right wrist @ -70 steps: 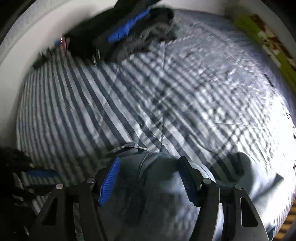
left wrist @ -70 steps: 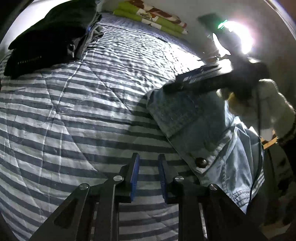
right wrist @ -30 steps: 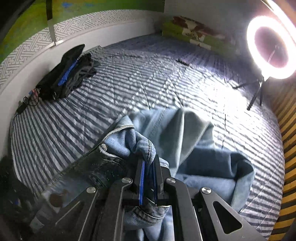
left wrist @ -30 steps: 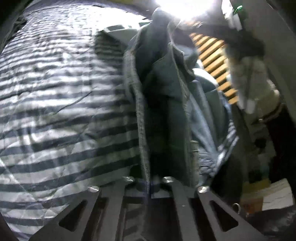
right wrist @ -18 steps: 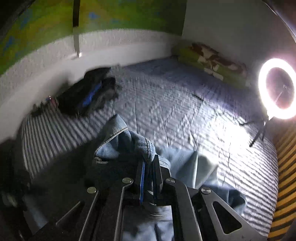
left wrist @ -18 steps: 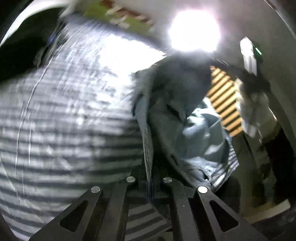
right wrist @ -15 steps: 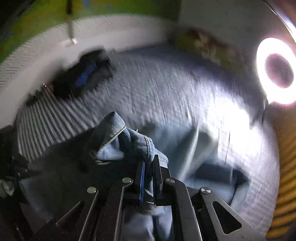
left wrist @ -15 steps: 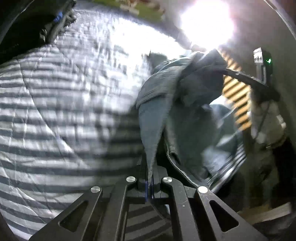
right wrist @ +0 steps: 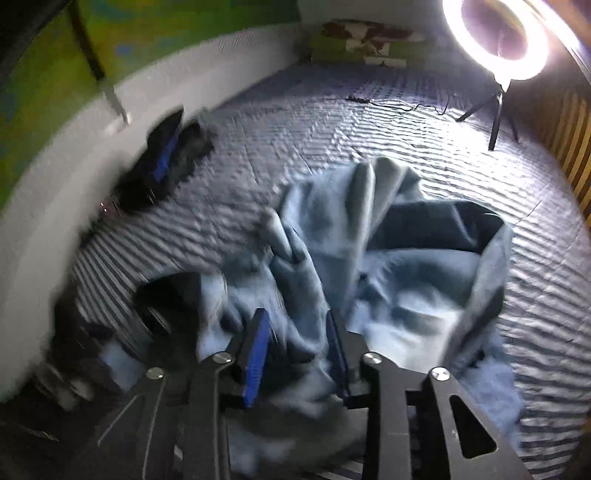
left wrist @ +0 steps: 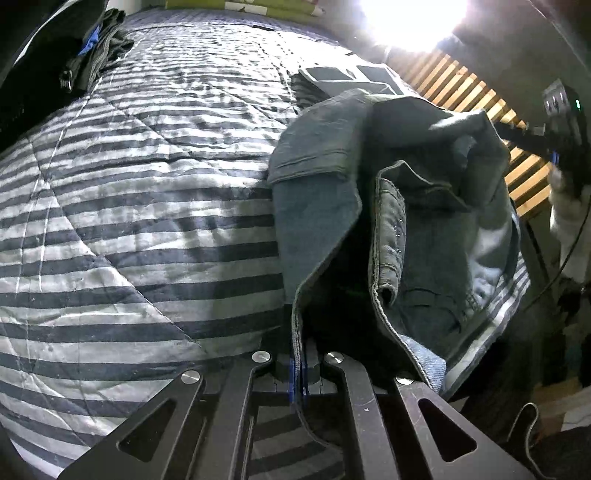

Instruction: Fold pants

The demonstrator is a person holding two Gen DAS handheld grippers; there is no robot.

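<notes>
Blue denim pants [left wrist: 406,192] lie bunched on the striped quilt [left wrist: 147,184]. My left gripper [left wrist: 297,365] is shut on an edge of the pants; the denim rises from its pads in a fold. In the right wrist view the pants [right wrist: 399,258] form a crumpled heap on the quilt [right wrist: 535,258]. My right gripper [right wrist: 299,343] is over the heap with its jaws opening; blurred denim sits between the blue pads and I see no pad pressing on it. The right gripper [left wrist: 557,144] also shows at the far right of the left wrist view, held by a hand in a white sleeve [left wrist: 569,206].
Dark clothes and a bag [left wrist: 74,59] lie at the quilt's far left edge, seen also as the dark pile [right wrist: 162,162] by the white wall. A ring light on a tripod [right wrist: 506,33] stands at the far right. Folded green bedding [right wrist: 362,44] lies at the far end. Wooden slats [left wrist: 480,99] line the right side.
The right gripper's jaws have parted and let go of the waistband fold, which has dropped onto the heap. The left gripper stays shut on the pants' edge and has shifted across the quilt.
</notes>
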